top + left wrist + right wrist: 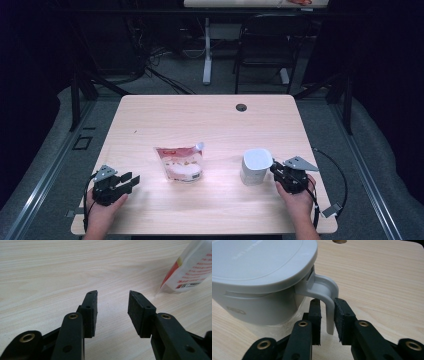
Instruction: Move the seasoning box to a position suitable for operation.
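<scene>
A white lidded container [256, 166] stands at the table's right, and its curved handle [325, 290] faces my right gripper [275, 167]. In the right gripper view the handle sits between the jaws of that gripper [327, 300]; the right pad touches it and a thin gap shows at the left pad. A white and red pouch [179, 162] lies at mid-table. My left gripper [131, 181] rests near the front left, open, with bare wood between its pads [112, 293]. The pouch [190, 270] lies ahead of it to the right.
The light wooden table [200, 115] has a round cable hole [241, 107] near its far edge. A dark chair [270, 45] and a desk leg stand beyond the table. Cables trail from both grippers at the front corners.
</scene>
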Available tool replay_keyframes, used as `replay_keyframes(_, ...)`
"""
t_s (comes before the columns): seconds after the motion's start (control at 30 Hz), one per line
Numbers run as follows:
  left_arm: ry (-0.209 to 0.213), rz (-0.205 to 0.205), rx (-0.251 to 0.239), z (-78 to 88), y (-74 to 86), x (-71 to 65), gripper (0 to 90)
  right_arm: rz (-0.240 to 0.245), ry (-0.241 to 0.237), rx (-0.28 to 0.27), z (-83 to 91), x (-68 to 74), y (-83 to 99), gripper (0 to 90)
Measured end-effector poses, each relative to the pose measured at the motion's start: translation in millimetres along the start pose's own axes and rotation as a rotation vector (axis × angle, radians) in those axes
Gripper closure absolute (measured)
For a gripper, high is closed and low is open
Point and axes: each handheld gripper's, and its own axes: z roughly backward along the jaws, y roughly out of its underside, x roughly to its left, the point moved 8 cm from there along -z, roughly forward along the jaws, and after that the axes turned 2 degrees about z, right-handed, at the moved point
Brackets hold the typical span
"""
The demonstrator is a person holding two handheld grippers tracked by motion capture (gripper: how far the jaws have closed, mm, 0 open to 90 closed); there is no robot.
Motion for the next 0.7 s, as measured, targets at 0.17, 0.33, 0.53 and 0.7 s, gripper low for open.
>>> replay_keyframes(0.17,0.014,-0.013,0.005,-0.6,-0.2,-3.2,62.5,0.007,0.016,0.003,-2.7,-2.4,-1.0,82.1)
replay_keyframes(0.33,0.010,-0.008,-0.007,-0.1,-1.3,-2.7,63.0,0.035,0.044,0.021,1.4,4.1,0.6,83.5)
replay_keyframes(0.53,0.011,-0.019,-0.006,1.2,-1.7,-5.0,62.9,-0.003,0.049,0.035,9.1,13.5,3.9,83.1)
replay_keyframes(0.7,0.010,-0.027,-0.015,1.8,-2.1,-5.8,62.7,0.002,0.045,0.045,11.9,23.5,4.3,83.1)
